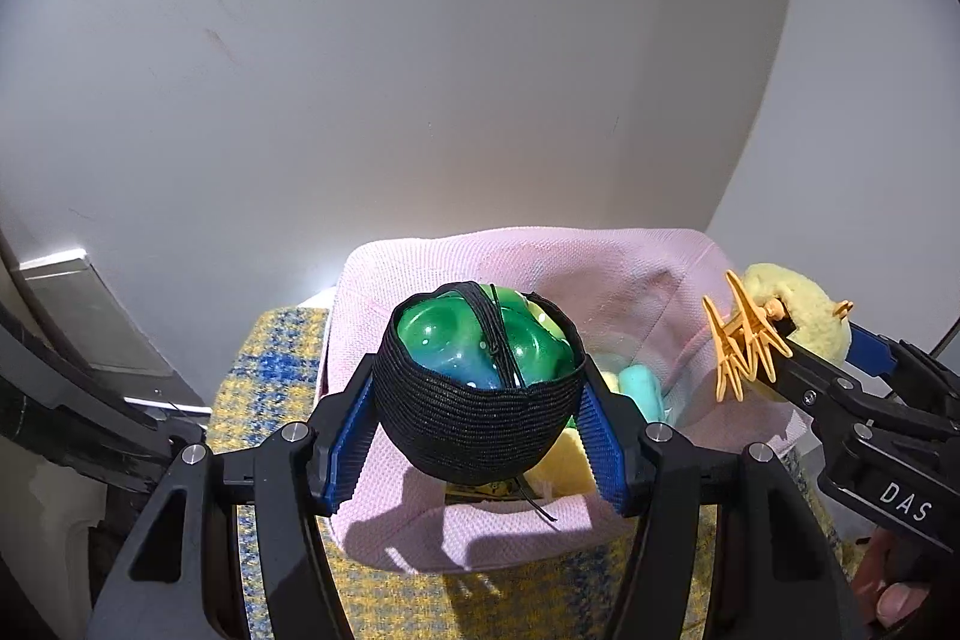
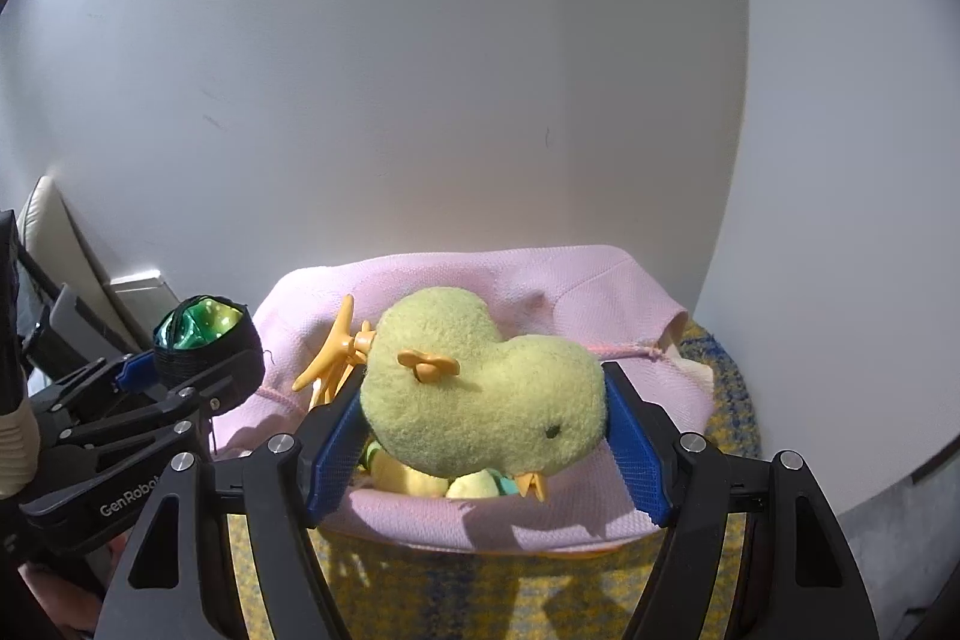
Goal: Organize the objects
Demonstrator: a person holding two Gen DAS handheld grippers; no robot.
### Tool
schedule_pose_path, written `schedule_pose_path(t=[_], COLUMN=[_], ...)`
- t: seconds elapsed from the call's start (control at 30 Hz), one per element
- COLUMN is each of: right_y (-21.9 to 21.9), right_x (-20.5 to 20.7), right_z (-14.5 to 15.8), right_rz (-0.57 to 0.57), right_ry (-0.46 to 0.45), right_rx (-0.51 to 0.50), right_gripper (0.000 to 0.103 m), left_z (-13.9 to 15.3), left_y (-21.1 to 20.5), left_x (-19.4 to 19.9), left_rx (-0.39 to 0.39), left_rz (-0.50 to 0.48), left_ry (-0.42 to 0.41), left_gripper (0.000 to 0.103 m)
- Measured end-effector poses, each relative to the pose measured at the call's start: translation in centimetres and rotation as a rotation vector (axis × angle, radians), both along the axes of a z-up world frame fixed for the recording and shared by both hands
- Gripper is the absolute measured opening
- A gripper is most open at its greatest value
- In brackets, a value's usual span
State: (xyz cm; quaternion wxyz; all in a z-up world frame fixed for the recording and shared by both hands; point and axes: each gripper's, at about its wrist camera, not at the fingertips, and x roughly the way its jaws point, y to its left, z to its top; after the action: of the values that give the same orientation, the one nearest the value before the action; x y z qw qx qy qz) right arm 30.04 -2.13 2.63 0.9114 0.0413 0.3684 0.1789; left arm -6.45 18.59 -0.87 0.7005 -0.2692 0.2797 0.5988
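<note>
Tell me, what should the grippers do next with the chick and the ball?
Probably open and drop them: the right hand-held gripper holds the plush chick and the left hand-held gripper the netted green ball above the open pink fabric basket.

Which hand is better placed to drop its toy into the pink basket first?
Probably the left. Its black pouch with the green toy hangs over the pink basket's opening, above the toys already inside. The right gripper's yellow chick also hangs above the basket, but seems nearer its edge.

Black woven pouch (image 1: pixel 474 412) (green ball inside) and yellow plush chick (image 2: pixel 480 394) held above pink fabric basket (image 2: pixel 540 292).
</note>
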Motion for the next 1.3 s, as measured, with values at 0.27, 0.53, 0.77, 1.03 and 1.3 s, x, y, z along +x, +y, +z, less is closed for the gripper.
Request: schedule_pose_path(t=[0.27,0.53,0.77,1.03,1.3], right_y=[0.4,0.4,0.1,-0.5,-1.1], right_x=[1.4,1.0,-0.6,-3.2,-6.3], right_z=[-0.6,-0.1,1.0,3.3,4.6], right_rz=[0.004,-0.019,-0.034,-0.038,-0.034], right_ry=[0.023,0.001,-0.013,-0.046,-0.065], right_rx=[-0.014,-0.039,-0.045,-0.04,-0.032], right_gripper=[0.076,0.09,0.093,0.093,0.094], left_z=[-0.9,-0.2,1.4,4.3,6.3], left_y=[1.2,0.3,-1.3,-4.0,-7.6], left_x=[-0.2,-1.1,-1.7,-1.7,-1.4], left_rx=[-0.034,-0.006,0.004,0.049,0.082], left_rz=[0.003,0.037,0.054,0.04,0.02], left_ry=[0.004,0.037,0.046,0.051,0.065], left_gripper=[0.083,0.099,0.099,0.099,0.1])
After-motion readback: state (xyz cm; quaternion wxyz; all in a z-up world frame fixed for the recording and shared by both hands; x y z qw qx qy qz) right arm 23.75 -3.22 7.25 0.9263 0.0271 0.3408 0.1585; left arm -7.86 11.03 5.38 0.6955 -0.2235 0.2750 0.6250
